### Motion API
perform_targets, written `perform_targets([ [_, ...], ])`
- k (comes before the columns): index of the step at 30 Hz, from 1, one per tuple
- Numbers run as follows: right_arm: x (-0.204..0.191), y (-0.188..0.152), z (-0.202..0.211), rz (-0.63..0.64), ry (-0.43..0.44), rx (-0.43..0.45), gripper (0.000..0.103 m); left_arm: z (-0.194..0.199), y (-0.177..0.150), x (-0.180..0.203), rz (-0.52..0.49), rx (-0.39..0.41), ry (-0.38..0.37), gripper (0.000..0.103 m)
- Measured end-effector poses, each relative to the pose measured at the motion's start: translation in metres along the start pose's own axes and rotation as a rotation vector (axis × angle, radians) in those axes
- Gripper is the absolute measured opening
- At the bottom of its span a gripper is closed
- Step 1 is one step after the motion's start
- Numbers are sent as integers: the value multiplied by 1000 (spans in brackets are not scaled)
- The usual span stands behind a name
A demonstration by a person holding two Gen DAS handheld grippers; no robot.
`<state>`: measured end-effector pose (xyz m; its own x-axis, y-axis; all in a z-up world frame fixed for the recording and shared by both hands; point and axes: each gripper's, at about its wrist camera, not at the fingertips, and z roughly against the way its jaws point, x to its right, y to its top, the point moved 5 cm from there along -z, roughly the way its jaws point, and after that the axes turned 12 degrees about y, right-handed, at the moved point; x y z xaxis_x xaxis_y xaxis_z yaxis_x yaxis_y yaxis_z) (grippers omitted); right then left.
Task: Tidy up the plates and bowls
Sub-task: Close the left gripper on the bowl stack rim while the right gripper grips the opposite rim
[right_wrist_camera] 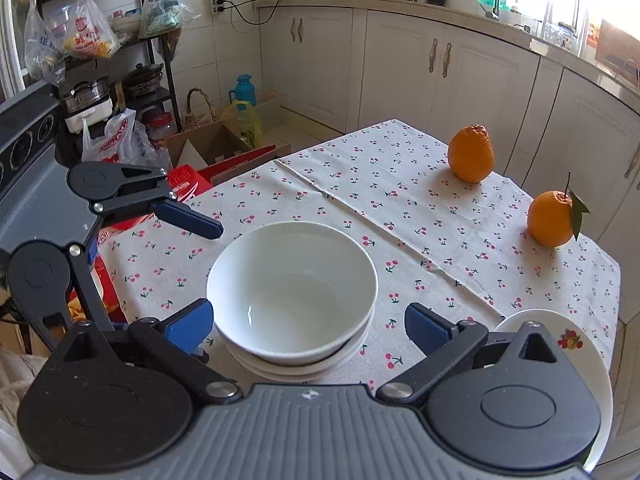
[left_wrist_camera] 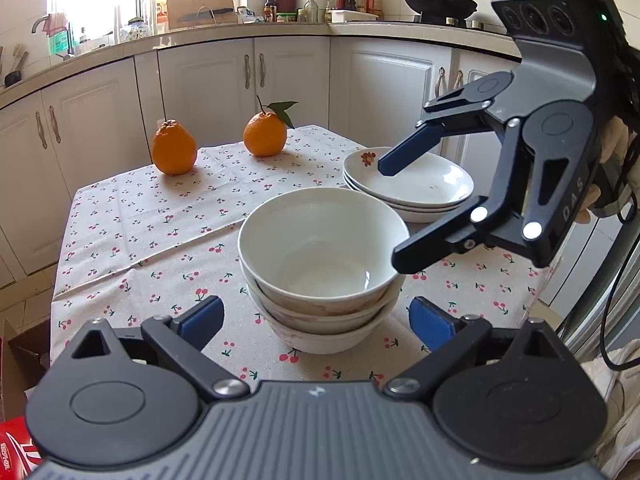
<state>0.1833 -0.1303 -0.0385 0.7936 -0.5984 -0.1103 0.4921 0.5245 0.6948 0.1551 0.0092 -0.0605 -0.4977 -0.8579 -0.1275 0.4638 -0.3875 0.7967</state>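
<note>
Two grippers, both mine, hover over a small table under a cherry-print tablecloth [left_wrist_camera: 160, 232]. Neither holds anything.

From the left wrist view, my left gripper [left_wrist_camera: 316, 322] sits at 6 o'clock with its blue pads spread wide. A stack of bowls [left_wrist_camera: 324, 268], white and nested one inside another, stands just beyond them and touches neither pad. My right gripper [left_wrist_camera: 394, 216] reaches in from 3 o'clock, its jaws also wide apart and empty. One tip hangs over a stack of plates [left_wrist_camera: 408, 188] at 2 o'clock; the other is near the rim of the top bowl.

From the right wrist view, my right pads frame the same bowls from the other side, with clear gaps on both sides. The plates show at 4 o'clock, partly hidden behind my own housing.

Two oranges [left_wrist_camera: 174, 148] rest at the far edge of the cloth, well away from the crockery.

I judge the sorting close to finished: bowls sit with bowls and plates with plates, two neat piles side by side. Nesting like with like keeps each pile steady and saves room. With both sets of jaws open, I judge that nothing is left to place.
</note>
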Motion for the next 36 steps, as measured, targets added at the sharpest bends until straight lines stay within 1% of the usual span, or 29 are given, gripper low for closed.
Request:
perform_targets([
  [4,-8,-13,2,45,-16,-24,103,-1,-10,-4,-6,-3,11,101],
  [7,-12,-24,-2,66,-22,-53,103,-6,-18,-5,-23,-29,12,101],
  [10,-13,-36,-9,63,-12,-79,103,-14,-25,-4,-54,-68,21,101],
  [14,-9,-49,-24,49,-2,-116,103,-21,-30,0,-109,-64,20,101],
  [17,-4,-56,-33,35,-5,-135,103,-28,-32,4,-148,-68,1,101],
  [22,6,-59,-43,7,13,-120,103,-38,-33,6,-208,-60,-42,101],
  [25,14,-59,-50,-6,22,-118,103,-46,-33,3,-216,-71,-67,101],
  [29,16,-56,-55,19,45,-111,103,-54,-32,-2,-210,-80,-115,100],
  [31,15,-53,-56,46,64,-110,103,-57,-30,-3,-228,-79,-132,98],
  [36,15,-42,-57,107,93,-115,103,-61,-23,-8,-271,-79,-183,97],
])
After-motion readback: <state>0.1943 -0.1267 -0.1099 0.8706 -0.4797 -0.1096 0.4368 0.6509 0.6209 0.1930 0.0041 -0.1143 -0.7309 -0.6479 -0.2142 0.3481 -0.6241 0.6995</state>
